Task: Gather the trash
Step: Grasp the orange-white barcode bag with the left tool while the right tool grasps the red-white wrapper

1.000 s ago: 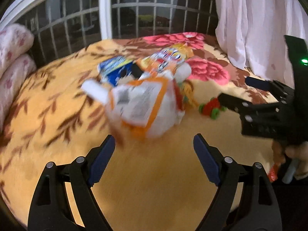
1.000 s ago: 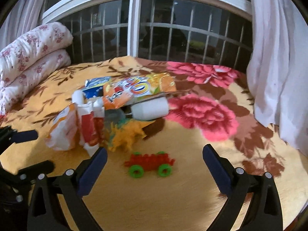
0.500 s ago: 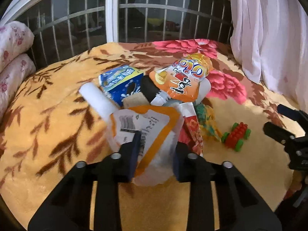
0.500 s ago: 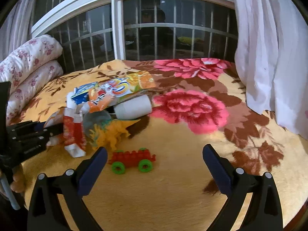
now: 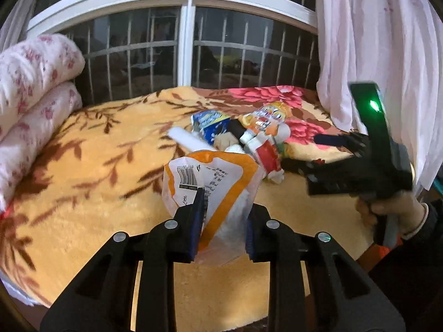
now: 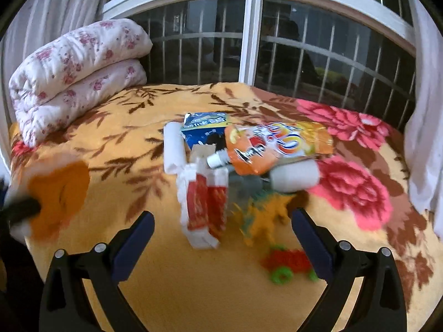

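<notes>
My left gripper (image 5: 223, 218) is shut on a white and orange snack bag (image 5: 213, 177) and holds it above the yellow blanket; the bag also shows blurred at the left edge of the right wrist view (image 6: 55, 193). A trash pile lies mid-bed: a red and white wrapper (image 6: 205, 204), an orange drink pouch (image 6: 277, 146), a blue carton (image 6: 206, 128) and white rolls (image 6: 173, 149). My right gripper (image 6: 221, 240) is open and empty, just in front of the red and white wrapper. It also shows in the left wrist view (image 5: 357, 160).
A yellow toy dinosaur (image 6: 265, 215) and a red toy car with green wheels (image 6: 288, 262) lie by the pile. A folded floral quilt (image 6: 74, 74) sits at the bed's far left. A barred window (image 6: 249, 41) and white curtain (image 5: 373, 41) stand behind.
My left gripper closed on the snack bag and lifted it away from the pile, toward me. My right gripper swung left toward the red and white wrapper.
</notes>
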Tool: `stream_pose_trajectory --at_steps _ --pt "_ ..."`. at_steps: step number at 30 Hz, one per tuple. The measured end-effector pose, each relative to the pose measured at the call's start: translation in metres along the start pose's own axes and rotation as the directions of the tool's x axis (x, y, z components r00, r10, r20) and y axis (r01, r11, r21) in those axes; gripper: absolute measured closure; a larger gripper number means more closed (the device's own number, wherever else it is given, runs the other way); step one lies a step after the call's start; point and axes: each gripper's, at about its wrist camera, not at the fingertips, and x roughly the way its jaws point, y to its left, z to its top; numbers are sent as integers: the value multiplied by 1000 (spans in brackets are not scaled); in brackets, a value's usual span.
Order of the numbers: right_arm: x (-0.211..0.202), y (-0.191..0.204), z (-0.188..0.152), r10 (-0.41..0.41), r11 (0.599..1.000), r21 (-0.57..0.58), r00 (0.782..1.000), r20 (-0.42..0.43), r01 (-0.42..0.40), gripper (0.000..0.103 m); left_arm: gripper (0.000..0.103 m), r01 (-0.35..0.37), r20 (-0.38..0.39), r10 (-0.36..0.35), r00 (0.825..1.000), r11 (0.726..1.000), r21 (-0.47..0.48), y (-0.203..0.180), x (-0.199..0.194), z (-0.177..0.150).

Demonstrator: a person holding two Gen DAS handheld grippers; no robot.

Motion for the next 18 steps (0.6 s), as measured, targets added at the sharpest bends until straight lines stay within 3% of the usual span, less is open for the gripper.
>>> stream_pose_trajectory --at_steps 8,9,11,13,15,18 --pt "45 7 20 -41 998 53 997 -71 45 6 79 22 -21 -23 1000 998 -54 15 12 -9" --pt "51 8 21 -46 997 51 995 -85 50 13 79 20 -19 -21 1000 999 -51 14 12 -9" --pt "64 11 20 -42 998 40 990 -135 48 47 79 19 -17 -20 1000 999 -44 13 12 -9" --pt "61 9 19 -9 998 68 993 -122 17 74 79 18 -17 -19 1000 999 -43 13 13 -10" --pt "51 7 18 6 996 84 996 -87 1 80 79 16 -12 -17 1000 999 -40 13 12 -11" --pt "31 3 15 39 993 112 999 -21 -37 80 79 11 -1 -11 1000 999 -33 11 10 -11"
